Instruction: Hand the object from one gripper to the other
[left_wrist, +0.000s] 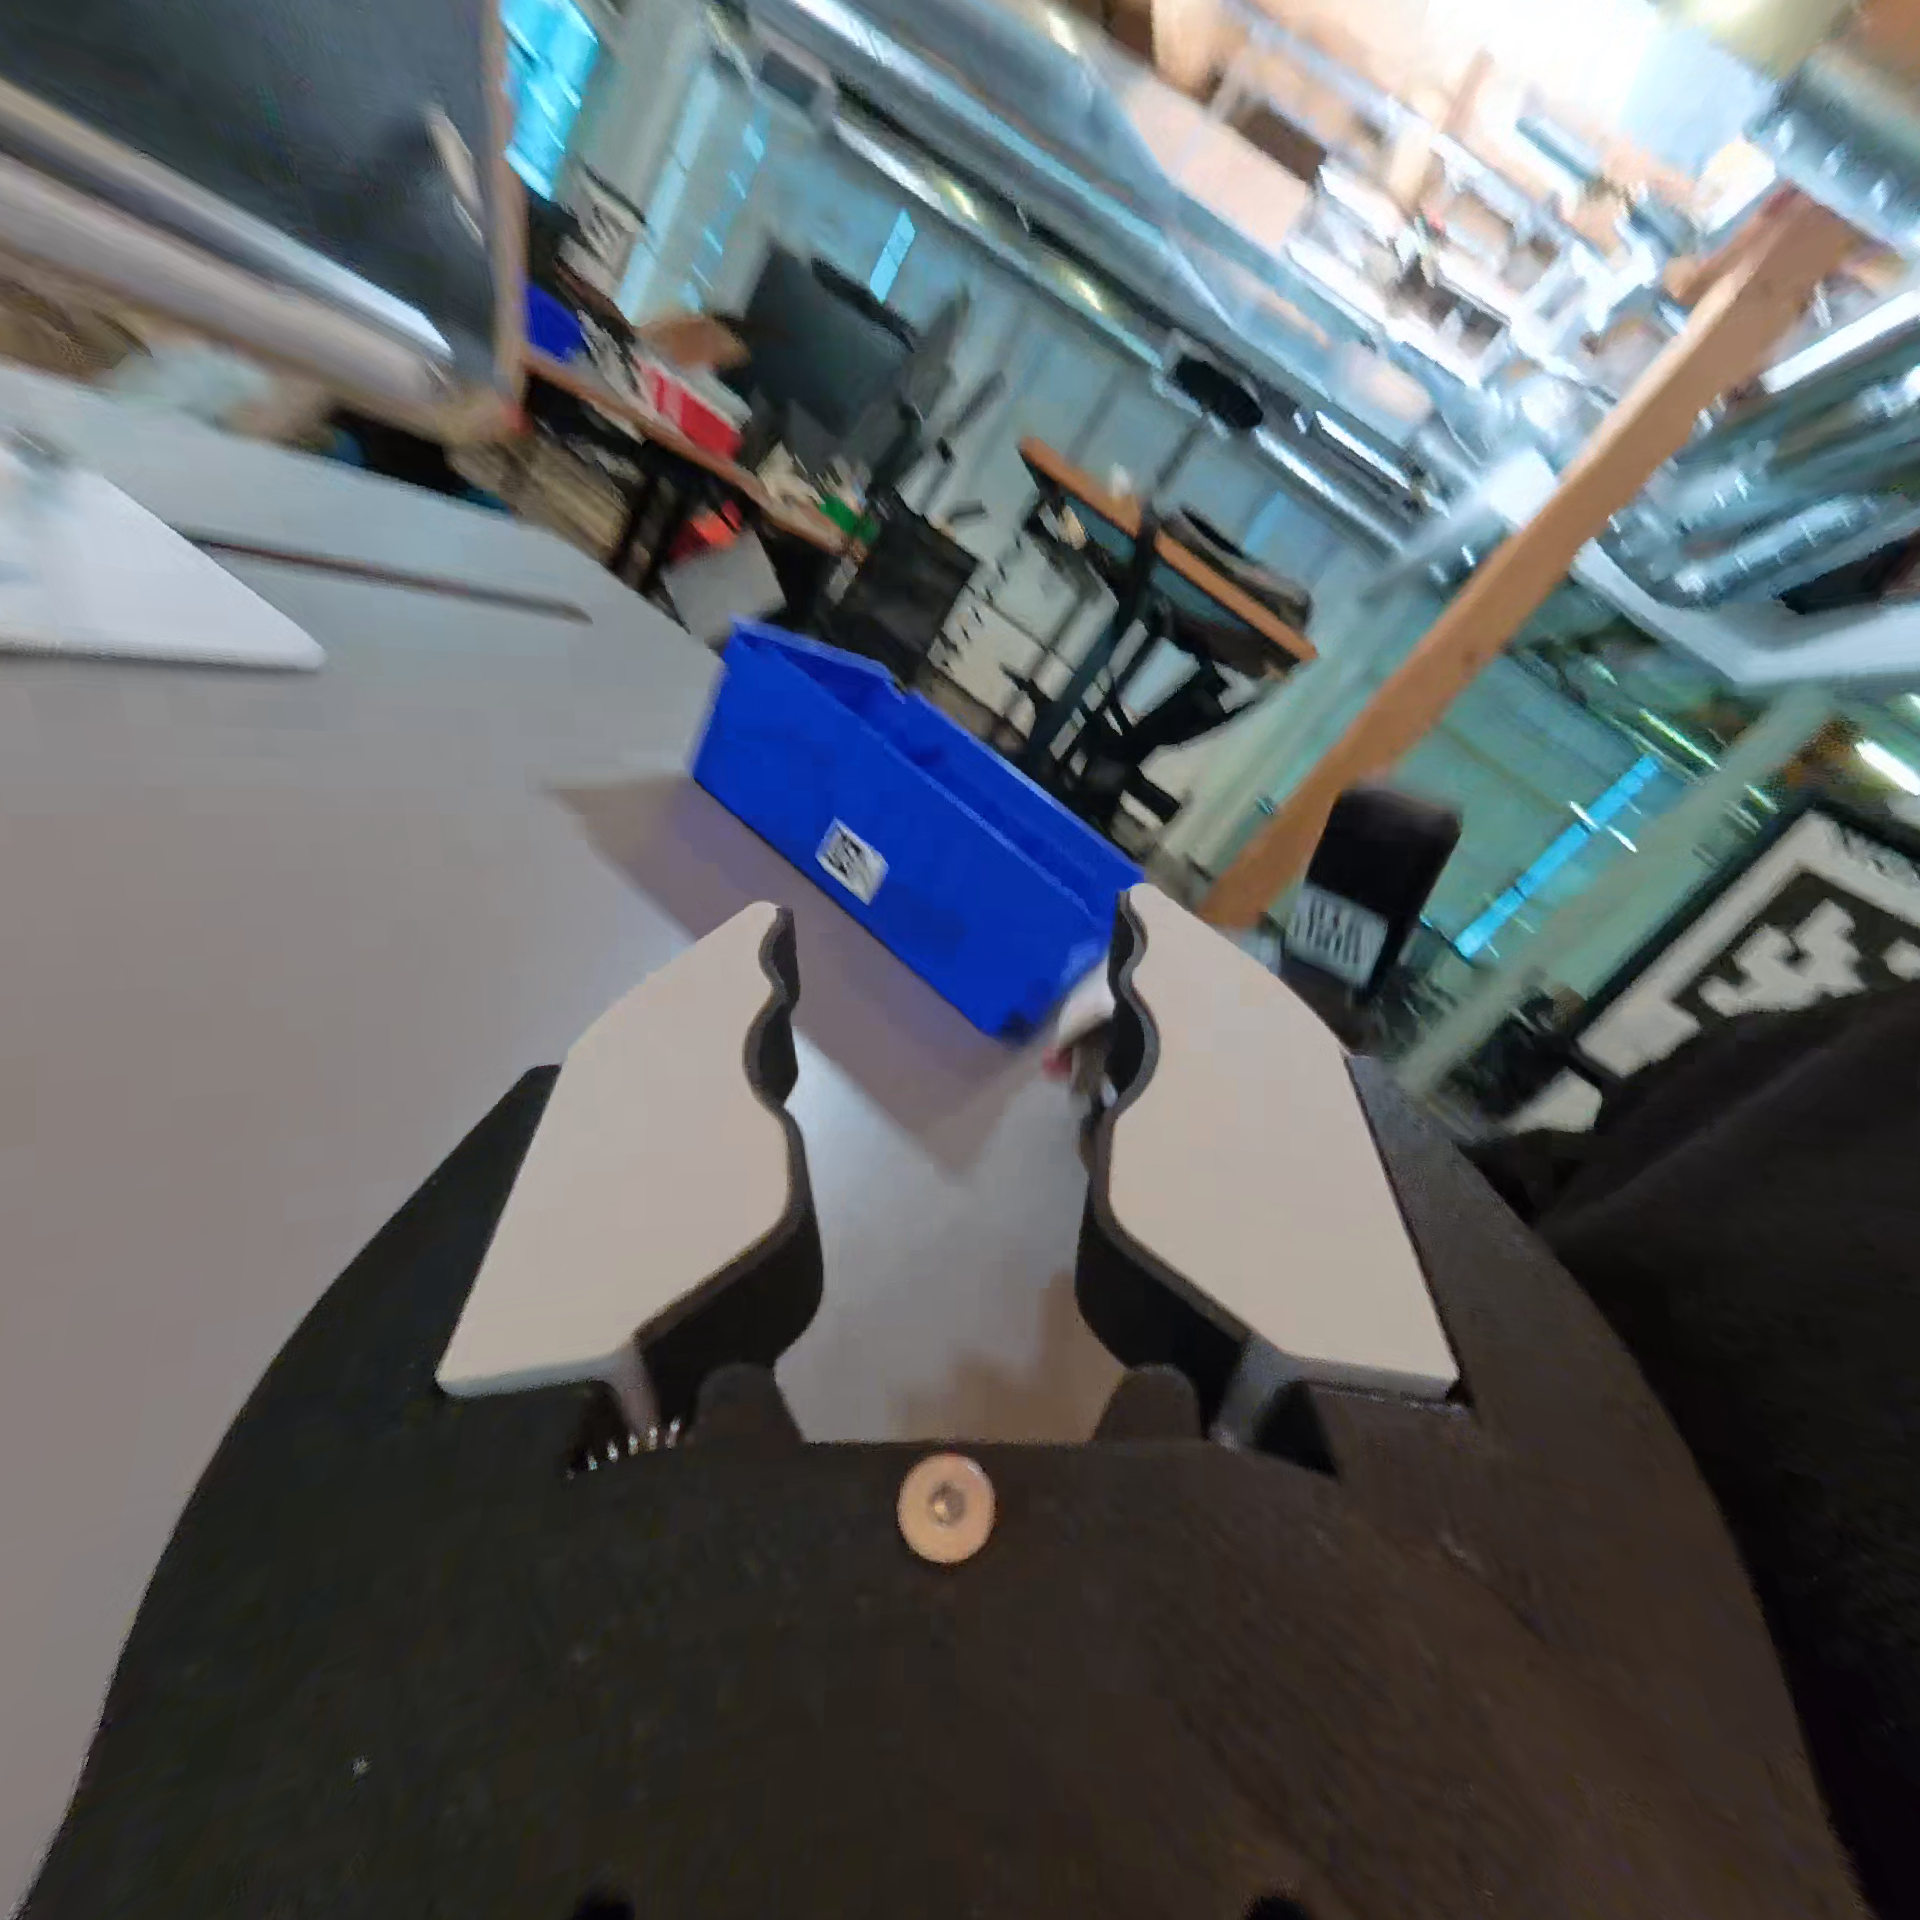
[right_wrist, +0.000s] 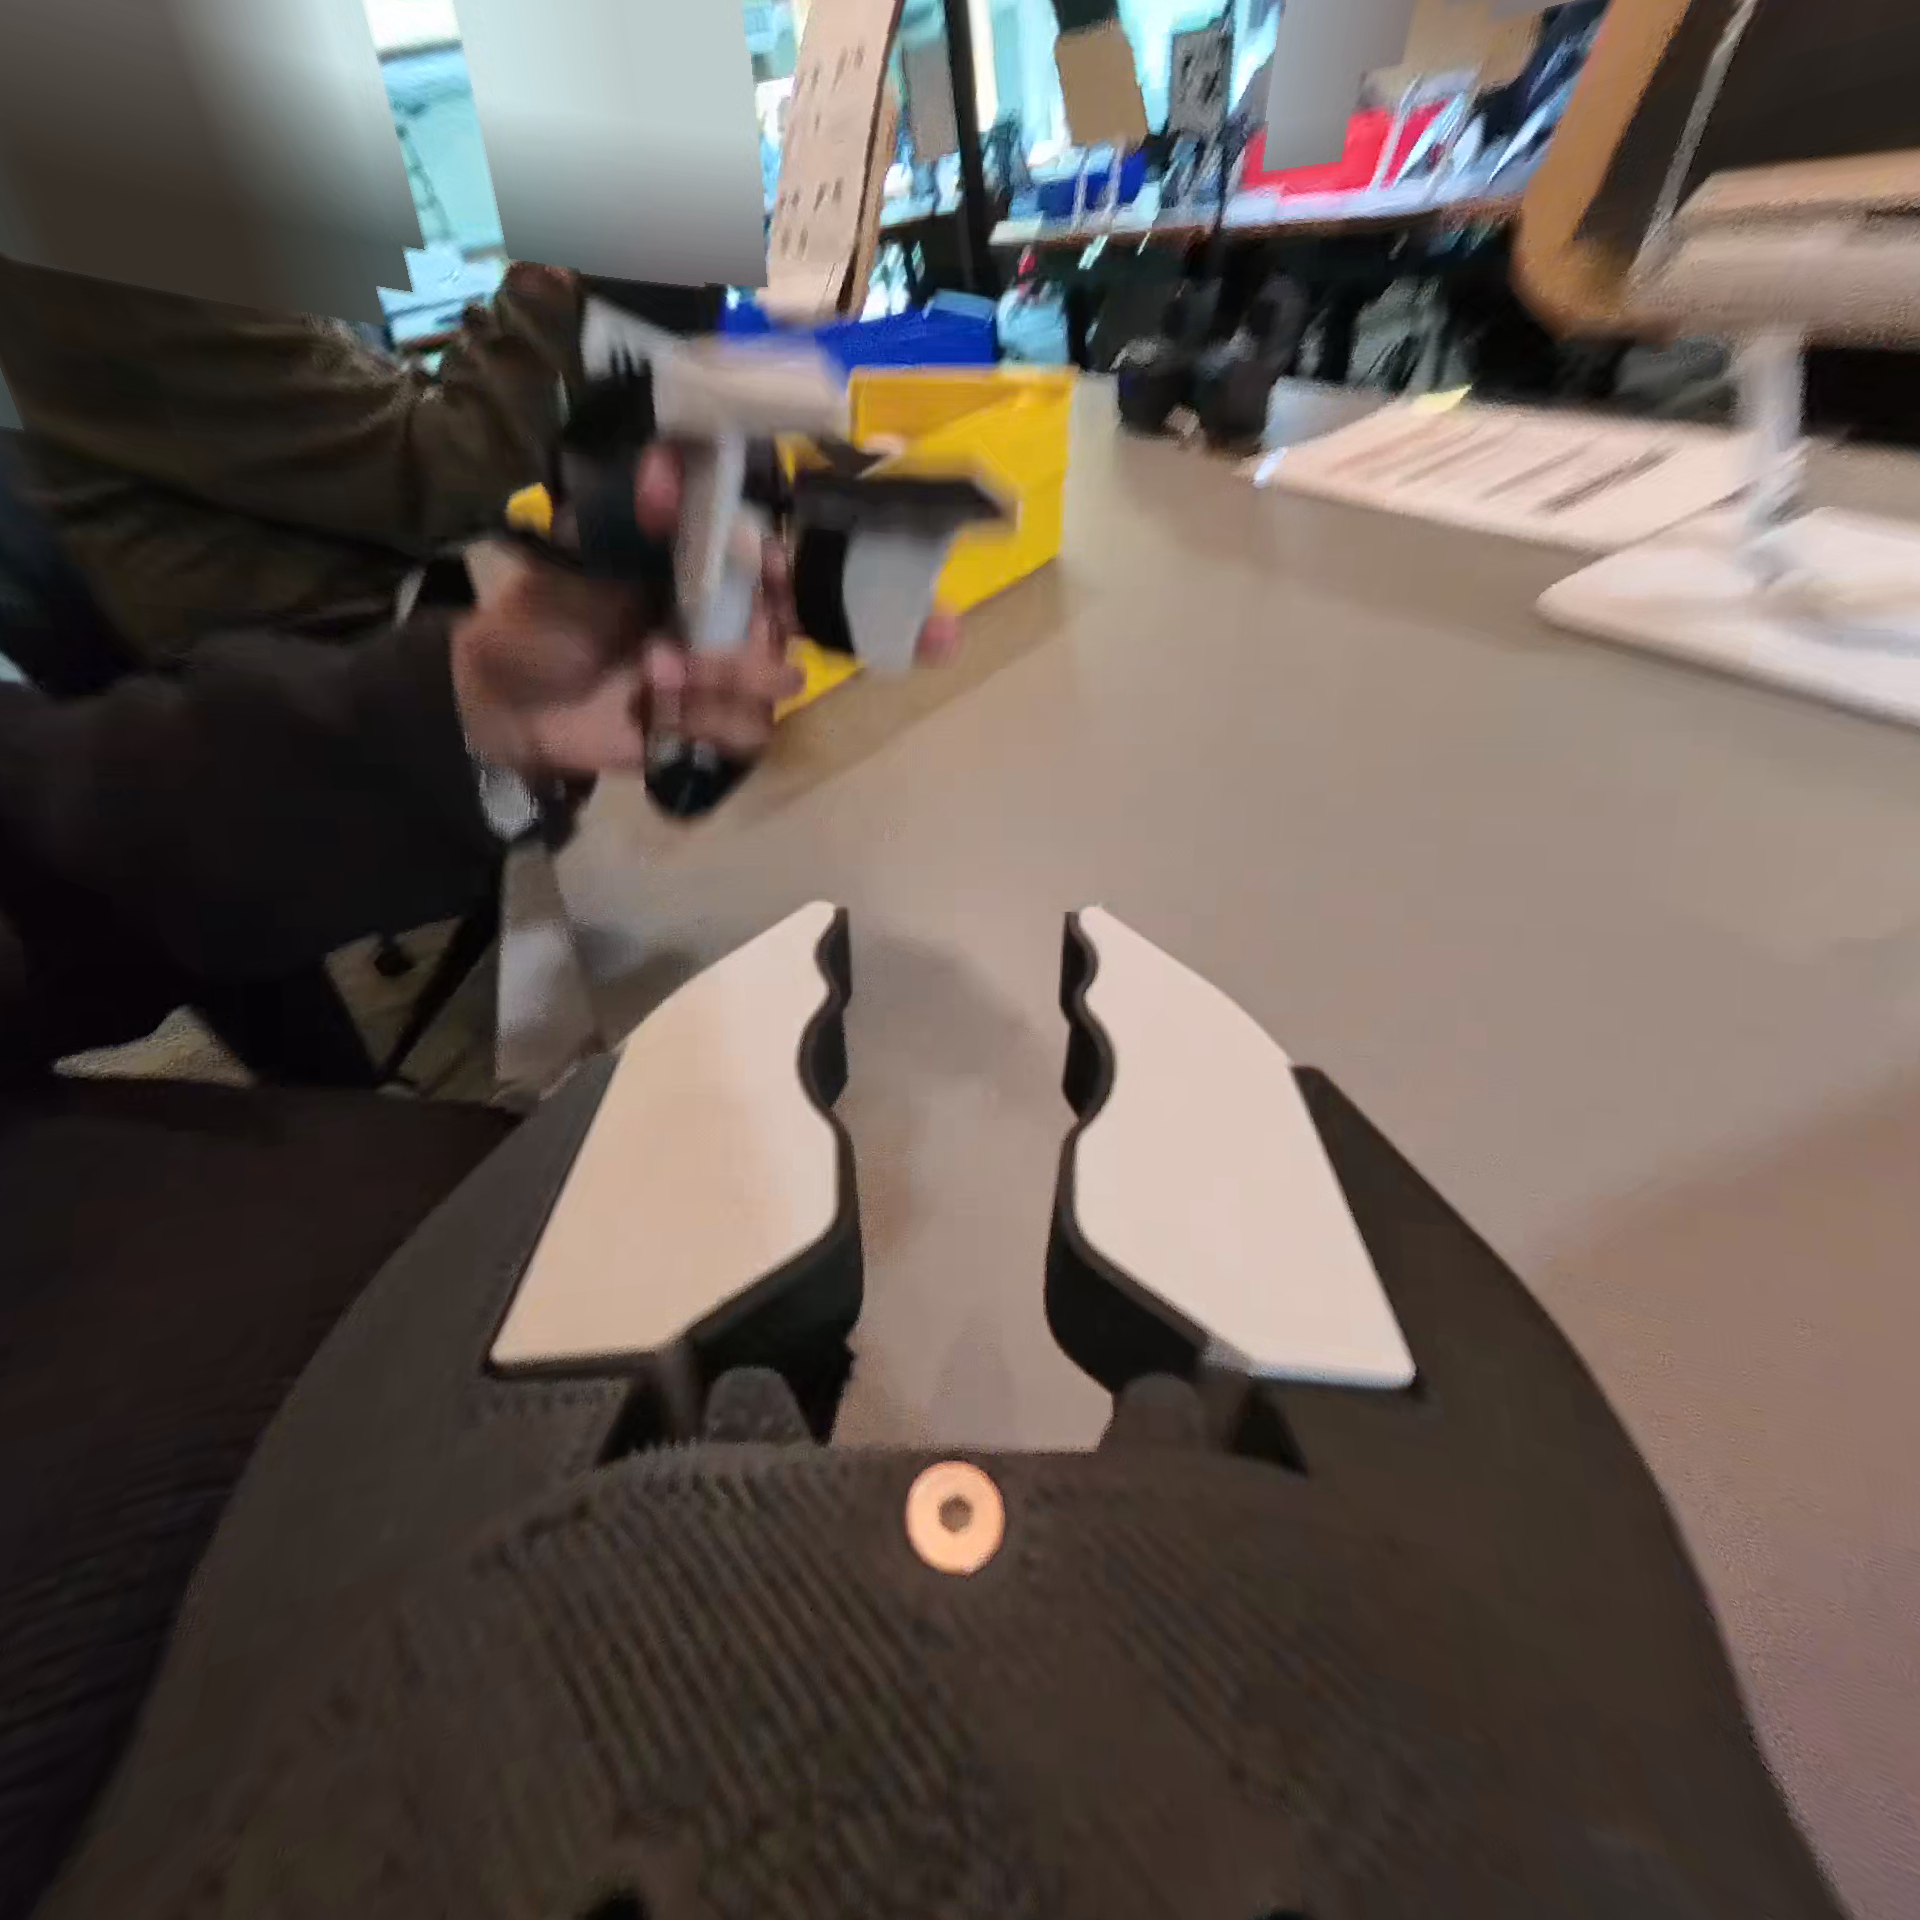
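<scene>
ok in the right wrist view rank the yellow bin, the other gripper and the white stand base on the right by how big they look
1. Other gripper (left), with the hand holding it: looks largest, but it is blurred and nearer the camera.
2. Yellow bin: partly hidden behind that gripper.
3. White stand base: cut off by the frame edge, so its rank against the bin is unsure.

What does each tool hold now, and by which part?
Nothing: the left tool and the right tool are both open, with only bare table between the fingers.
</scene>
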